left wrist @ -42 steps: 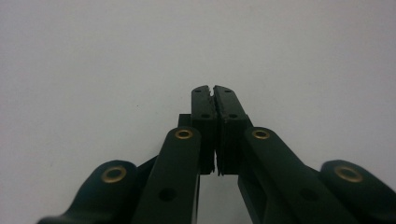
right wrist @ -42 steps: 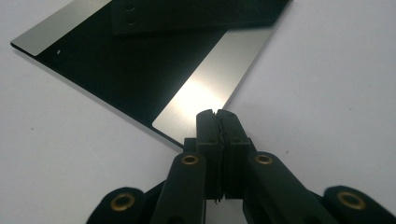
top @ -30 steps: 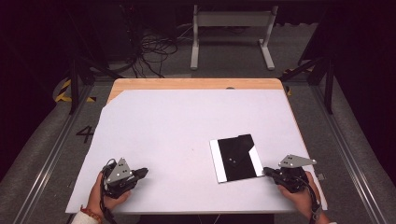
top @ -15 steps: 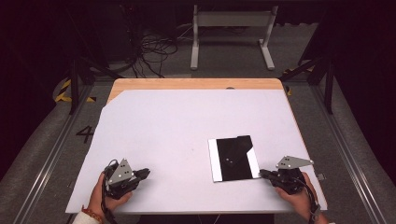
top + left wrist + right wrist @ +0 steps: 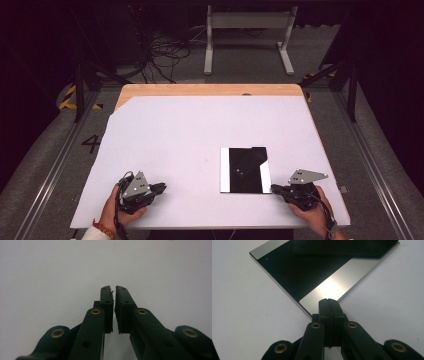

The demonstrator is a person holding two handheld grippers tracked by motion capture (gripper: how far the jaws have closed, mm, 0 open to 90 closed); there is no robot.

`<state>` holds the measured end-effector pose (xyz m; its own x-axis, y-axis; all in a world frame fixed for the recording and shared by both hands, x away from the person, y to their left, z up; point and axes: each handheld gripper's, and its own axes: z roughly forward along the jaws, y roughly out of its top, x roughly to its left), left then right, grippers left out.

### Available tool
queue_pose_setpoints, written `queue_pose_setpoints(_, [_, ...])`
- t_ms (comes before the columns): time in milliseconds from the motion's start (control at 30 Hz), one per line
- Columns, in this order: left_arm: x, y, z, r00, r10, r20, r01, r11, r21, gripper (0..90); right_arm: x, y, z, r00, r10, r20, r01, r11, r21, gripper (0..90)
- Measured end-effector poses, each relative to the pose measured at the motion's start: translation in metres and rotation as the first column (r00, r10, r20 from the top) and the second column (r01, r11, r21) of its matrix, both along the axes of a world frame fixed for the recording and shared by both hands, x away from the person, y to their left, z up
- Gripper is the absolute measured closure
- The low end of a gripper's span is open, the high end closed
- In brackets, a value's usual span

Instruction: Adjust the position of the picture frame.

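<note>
black plate, right claw at its corner

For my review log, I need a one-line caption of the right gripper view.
Right gripper, jaws shut, tips over the near corner of a flat glossy black-and-silver plate lying on the white table.

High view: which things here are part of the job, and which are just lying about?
In the job:
- black mirror-like plate
- right gripper, shut, tips at the plate's corner
- left gripper, shut

Lying about:
- cables on the floor
- metal stand
</note>
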<state>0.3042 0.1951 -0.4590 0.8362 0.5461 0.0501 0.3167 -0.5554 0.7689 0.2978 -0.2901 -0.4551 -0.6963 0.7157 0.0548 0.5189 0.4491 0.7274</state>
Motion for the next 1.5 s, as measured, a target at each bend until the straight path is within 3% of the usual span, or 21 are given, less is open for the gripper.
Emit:
queue_pose_setpoints(200, [0.005,-0.019,-0.001,0.9989,-0.046,-0.010,0.046,0.9989,0.008,85.0,-0.001,0.011,0.000,0.9996,0.027,0.000,-0.027,1.000,0.000,90.0])
queue_pose_setpoints(300, [0.008,-0.030,-0.001,0.9965,-0.083,-0.008,0.083,0.9960,0.033,84.6,-0.003,0.018,-0.001,0.9987,0.049,0.013,-0.049,0.999,0.003,90.0])
queue_pose_setpoints(767, [0.024,-0.057,-0.004,0.9906,-0.130,-0.044,0.132,0.9903,0.043,85.0,-0.010,0.047,-0.004,0.9923,0.121,0.027,-0.121,0.993,-0.001,90.0])
queue_pose_setpoints(1033, [0.035,-0.075,-0.005,0.9879,-0.145,-0.054,0.148,0.9877,0.050,84.9,-0.011,0.061,-0.004,0.9890,0.144,0.033,-0.144,0.990,-0.013,90.0])
queue_pose_setpoints(1233, [0.045,-0.081,-0.005,0.9911,-0.117,-0.064,0.120,0.9916,0.048,84.7,-0.011,0.068,-0.003,0.9854,0.165,0.041,-0.164,0.986,-0.034,90.0])
queue_pose_setpoints(1333, [0.047,-0.081,-0.006,0.9904,-0.117,-0.073,0.120,0.9920,0.038,84.9,-0.007,0.068,0.000,0.9810,0.191,0.034,-0.191,0.982,-0.015,90.0])
queue_pose_setpoints(1400, [0.046,-0.081,-0.006,0.9896,-0.121,-0.079,0.123,0.9919,0.031,85.0,-0.005,0.068,0.004,0.9810,0.187,0.050,-0.186,0.982,-0.020,90.0])
queue_pose_setpoints(1467, [0.045,-0.082,-0.006,0.9876,-0.130,-0.088,0.132,0.9909,0.023,85.1,0.005,0.062,0.019,0.9789,0.157,0.130,-0.151,0.987,-0.055,90.0])
queue_pose_setpoints(1500, [0.044,-0.083,-0.006,0.9874,-0.134,-0.084,0.136,0.9904,0.023,85.1,0.012,0.058,0.022,0.9801,0.131,0.150,-0.125,0.991,-0.049,90.0])
